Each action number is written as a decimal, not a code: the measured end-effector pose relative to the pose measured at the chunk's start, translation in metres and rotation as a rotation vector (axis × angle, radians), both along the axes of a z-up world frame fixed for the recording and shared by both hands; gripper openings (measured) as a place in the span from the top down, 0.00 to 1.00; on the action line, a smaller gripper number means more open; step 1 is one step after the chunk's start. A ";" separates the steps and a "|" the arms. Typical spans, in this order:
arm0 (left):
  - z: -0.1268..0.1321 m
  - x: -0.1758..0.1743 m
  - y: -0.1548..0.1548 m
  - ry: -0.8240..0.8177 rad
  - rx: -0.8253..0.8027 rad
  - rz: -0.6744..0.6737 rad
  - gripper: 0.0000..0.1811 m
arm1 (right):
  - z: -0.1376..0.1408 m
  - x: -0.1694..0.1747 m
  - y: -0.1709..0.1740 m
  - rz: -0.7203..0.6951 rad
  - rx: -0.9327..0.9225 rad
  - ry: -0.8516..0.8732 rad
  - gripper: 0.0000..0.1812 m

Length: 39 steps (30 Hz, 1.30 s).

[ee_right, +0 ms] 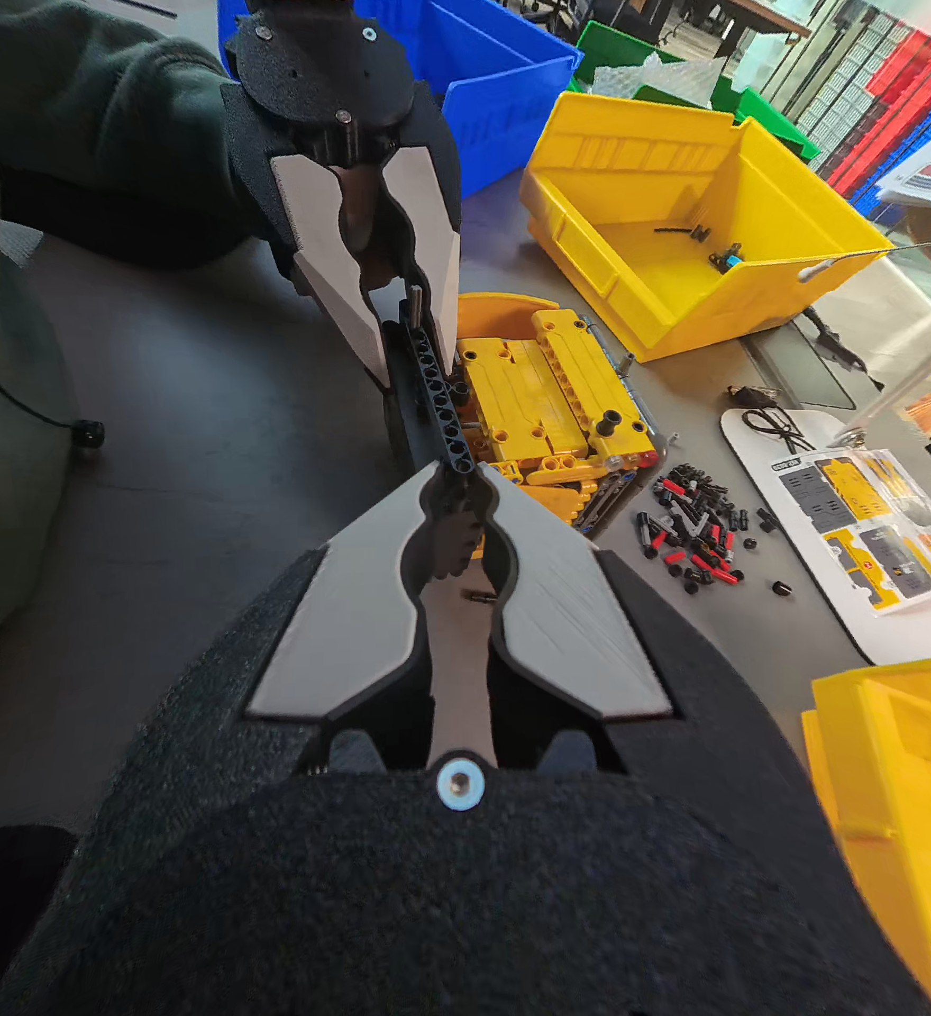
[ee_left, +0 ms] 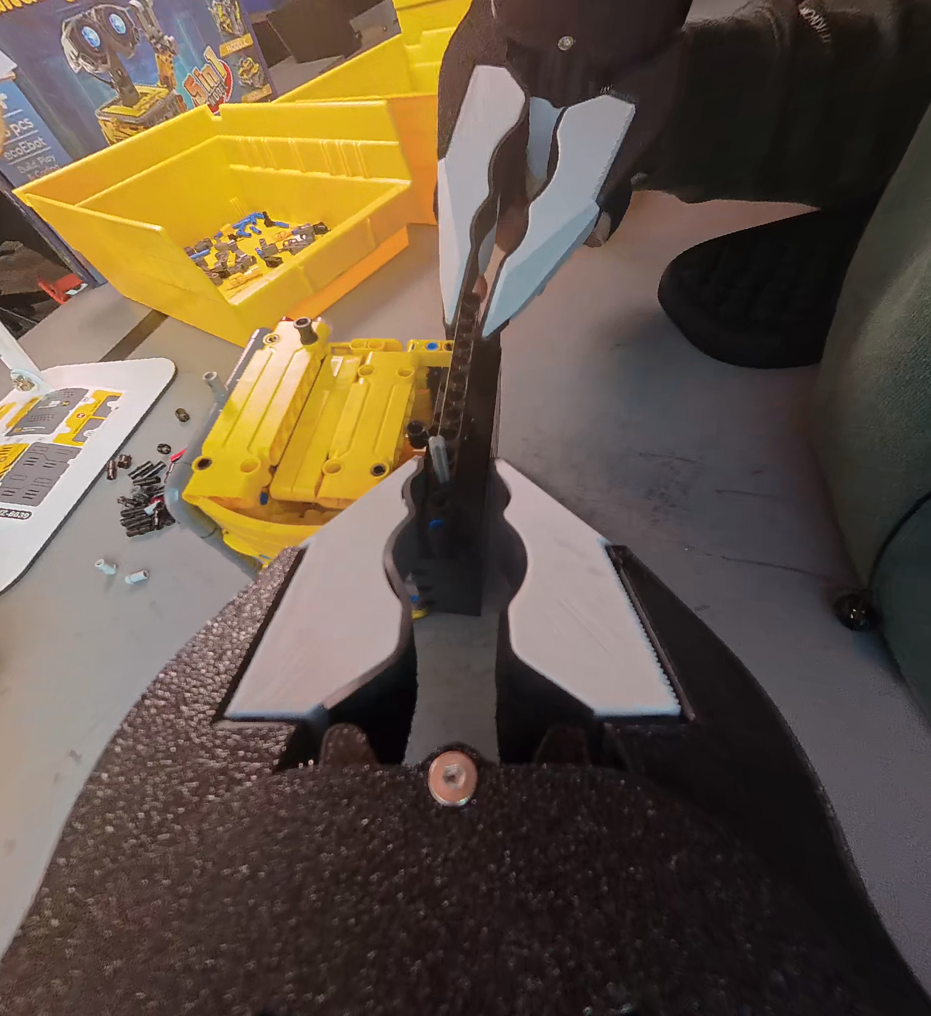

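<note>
A yellow bin (ee_left: 166,220) with small blue and grey pieces stands at upper left of the left wrist view. Below it lies an instruction sheet (ee_left: 29,440), beside loose black pins (ee_left: 142,495) on the grey table (ee_left: 672,440).

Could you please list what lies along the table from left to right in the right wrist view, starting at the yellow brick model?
Yellow brick model → pile of small black and red pins → instruction sheet.

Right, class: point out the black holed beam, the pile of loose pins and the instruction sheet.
black holed beam (ee_right: 441,407), right wrist view, mid-length holes.
pile of loose pins (ee_right: 694,528), right wrist view, pile's centre.
instruction sheet (ee_right: 881,522), right wrist view, printed middle.
</note>
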<state>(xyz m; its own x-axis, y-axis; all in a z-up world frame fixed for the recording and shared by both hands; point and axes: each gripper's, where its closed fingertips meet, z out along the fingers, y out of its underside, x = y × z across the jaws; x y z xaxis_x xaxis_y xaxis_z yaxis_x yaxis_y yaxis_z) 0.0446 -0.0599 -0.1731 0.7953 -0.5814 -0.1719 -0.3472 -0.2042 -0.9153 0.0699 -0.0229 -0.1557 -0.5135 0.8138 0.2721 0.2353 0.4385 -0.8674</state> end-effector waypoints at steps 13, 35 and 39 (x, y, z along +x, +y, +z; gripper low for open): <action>0.000 0.004 0.001 -0.005 -0.013 0.013 0.89 | -0.002 0.007 -0.002 -0.011 -0.112 0.008 0.96; 0.006 0.003 0.000 -0.198 -0.054 0.001 0.95 | 0.000 0.002 -0.002 0.071 -0.332 -0.068 0.95; 0.006 0.003 0.000 -0.190 -0.053 0.002 0.96 | -0.001 0.001 -0.002 0.074 -0.384 -0.073 0.95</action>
<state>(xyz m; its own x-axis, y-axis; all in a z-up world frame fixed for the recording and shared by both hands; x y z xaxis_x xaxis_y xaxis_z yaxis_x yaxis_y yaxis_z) 0.0471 -0.0594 -0.1672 0.8119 -0.5836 0.0124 -0.1684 -0.2545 -0.9523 0.0707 -0.0245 -0.1567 -0.5813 0.8094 -0.0837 0.2821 0.1040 -0.9537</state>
